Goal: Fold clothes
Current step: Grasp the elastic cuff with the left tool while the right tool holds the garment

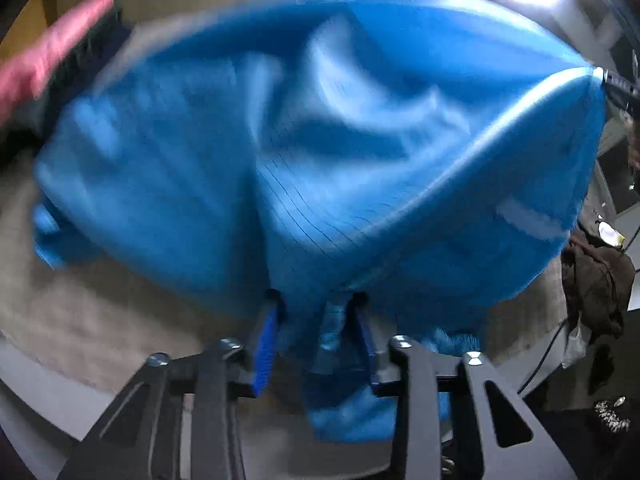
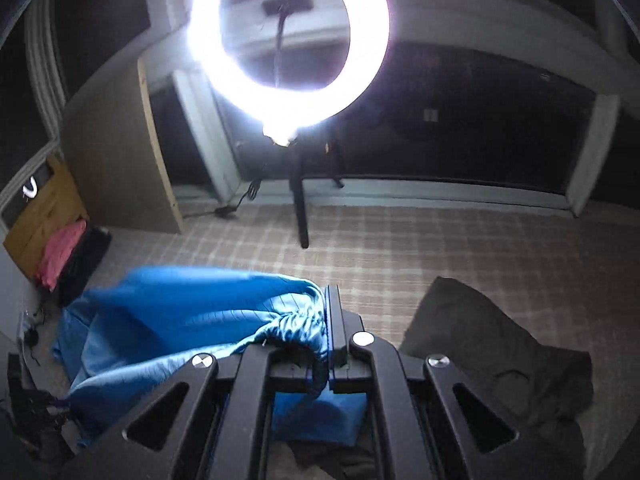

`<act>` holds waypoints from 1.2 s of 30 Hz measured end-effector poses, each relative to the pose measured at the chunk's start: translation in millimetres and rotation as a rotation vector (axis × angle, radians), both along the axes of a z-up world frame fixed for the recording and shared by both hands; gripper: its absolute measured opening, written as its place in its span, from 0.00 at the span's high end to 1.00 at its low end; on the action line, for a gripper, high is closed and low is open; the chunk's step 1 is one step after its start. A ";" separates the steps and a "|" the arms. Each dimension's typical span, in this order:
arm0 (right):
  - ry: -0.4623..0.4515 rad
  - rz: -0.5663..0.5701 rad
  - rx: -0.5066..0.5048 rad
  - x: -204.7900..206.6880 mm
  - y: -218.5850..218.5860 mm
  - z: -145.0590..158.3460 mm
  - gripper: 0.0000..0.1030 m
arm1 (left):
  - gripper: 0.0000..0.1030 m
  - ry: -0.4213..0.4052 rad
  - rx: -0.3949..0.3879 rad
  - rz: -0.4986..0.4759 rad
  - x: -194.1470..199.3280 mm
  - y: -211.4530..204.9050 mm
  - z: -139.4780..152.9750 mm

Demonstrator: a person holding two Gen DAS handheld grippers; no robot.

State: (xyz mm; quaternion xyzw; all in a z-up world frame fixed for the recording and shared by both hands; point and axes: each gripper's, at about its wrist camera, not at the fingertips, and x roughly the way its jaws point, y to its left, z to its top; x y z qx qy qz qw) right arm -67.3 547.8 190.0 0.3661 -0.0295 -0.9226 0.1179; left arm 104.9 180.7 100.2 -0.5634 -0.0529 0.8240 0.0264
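Spanning sideways between both grippers, the blue garment (image 1: 304,152) hangs bunched; left gripper (image 1: 316,312) and right gripper (image 2: 326,320) each clamp it.

The left wrist view looks forward along its fingers, pressed so near the blue garment (image 1: 312,152) that blurred cloth fills most of it. The right wrist view faces forward and upward across the plaid surface (image 2: 420,248) toward a ring light (image 2: 290,36). Both views share the garment and, probably, the pink cloth (image 2: 60,256).
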 end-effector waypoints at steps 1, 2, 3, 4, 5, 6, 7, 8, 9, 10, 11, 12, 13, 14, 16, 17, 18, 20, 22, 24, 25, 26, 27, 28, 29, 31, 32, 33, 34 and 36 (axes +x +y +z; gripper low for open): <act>0.013 -0.015 -0.008 5.4 4.0 5.2 0.96 | 0.89 0.035 -0.059 -0.005 -7.2 -4.9 15.2; 0.032 -0.028 -0.014 9.3 6.0 10.0 0.96 | 0.90 0.070 -0.093 -0.004 -15.8 -12.6 32.6; 0.048 -0.036 -0.028 13.7 8.3 20.3 0.96 | 0.90 0.105 -0.117 0.001 -25.1 -21.6 50.9; 0.063 -0.045 -0.041 18.0 10.7 30.5 0.96 | 0.90 0.141 -0.140 0.007 -34.3 -30.5 69.2; 0.077 -0.048 -0.052 21.4 10.8 39.3 0.96 | 0.90 0.173 -0.148 0.010 -40.8 -43.9 88.8; 0.092 -0.051 -0.062 25.0 10.8 48.1 0.96 | 0.91 0.205 -0.148 0.012 -45.9 -59.3 109.0; 0.103 -0.045 -0.057 28.9 8.3 56.1 0.96 | 0.90 0.215 -0.148 0.014 -49.5 -71.3 123.4; 0.111 -0.048 -0.038 32.0 4.8 60.6 0.96 | 0.90 0.226 -0.153 0.020 -50.8 -74.3 134.2; 0.115 -0.053 -0.010 35.1 1.5 63.8 0.96 | 0.83 0.234 -0.149 0.004 -50.6 -66.4 140.1; 0.114 -0.054 0.020 37.1 -2.3 63.6 0.96 | 0.77 0.238 -0.140 -0.022 -50.3 -55.0 144.1; 0.107 -0.061 0.047 37.3 -4.5 61.0 0.96 | 0.67 0.243 -0.132 -0.048 -49.9 -43.7 148.0; 0.101 -0.067 0.073 37.5 -6.7 58.4 0.96 | 0.60 0.237 -0.124 -0.083 -45.6 -29.6 142.8; 0.092 -0.076 0.093 34.1 -6.4 53.0 0.96 | 0.59 0.221 -0.113 -0.118 -43.6 -15.1 130.3; 0.083 -0.084 0.114 30.8 -6.1 47.5 0.96 | 0.58 0.195 -0.090 -0.153 -43.1 0.3 117.1; 0.063 -0.107 0.154 22.5 -3.6 35.3 0.96 | 0.58 0.106 0.009 -0.206 -31.4 34.8 82.4; 0.041 -0.119 0.160 18.3 1.0 28.1 0.96 | 0.58 0.059 0.064 -0.231 -24.6 52.3 64.3; 0.020 -0.131 0.165 14.1 5.6 21.0 0.96 | 0.58 0.014 0.104 -0.247 -19.1 68.9 47.6; -0.019 -0.133 0.164 7.3 13.7 7.4 0.96 | 0.58 -0.073 0.145 -0.263 -9.2 97.0 18.3; -0.038 -0.117 0.184 1.9 17.5 -3.8 0.96 | 0.57 -0.122 0.117 -0.241 -9.5 114.7 -5.9; -0.056 -0.095 0.210 -7.0 19.1 -14.8 0.96 | 0.55 -0.134 0.077 -0.181 -15.3 122.7 -20.6; -0.067 -0.088 0.218 -10.3 19.7 -18.6 0.96 | 0.54 -0.139 0.084 -0.157 -18.5 124.8 -26.1; -0.075 -0.082 0.223 -15.1 20.3 -22.3 0.96 | 0.54 -0.135 0.103 -0.147 -21.7 127.1 -30.1; -0.084 -0.075 0.228 -19.8 20.9 -25.9 0.96 | 0.56 -0.128 0.120 -0.142 -24.8 129.7 -33.8; -0.091 -0.071 0.232 -24.1 20.6 -30.3 0.96 | 0.59 -0.120 0.130 -0.146 -26.7 132.5 -36.8; -0.097 -0.067 0.237 -28.5 20.4 -34.6 0.96 | 0.74 -0.106 0.125 -0.155 -27.2 134.4 -38.0; -0.110 -0.063 0.246 -36.8 20.2 -43.6 0.96 | 0.94 -0.083 0.130 -0.162 -25.9 132.6 -35.3; -0.120 -0.060 0.241 -39.4 21.3 -48.0 0.96 | 0.94 -0.082 0.156 -0.156 -23.7 127.2 -30.3; -0.130 -0.058 0.236 -41.8 22.3 -52.3 0.96 | 0.94 -0.067 0.172 -0.147 -20.0 121.0 -23.3; -0.137 -0.053 0.231 -41.2 23.3 -55.7 0.96 | 0.94 -0.049 0.180 -0.132 -11.5 111.9 -11.1; -0.152 -0.044 0.222 -40.0 25.3 -62.3 0.96 | 0.94 -0.014 0.190 -0.098 9.2 91.1 16.9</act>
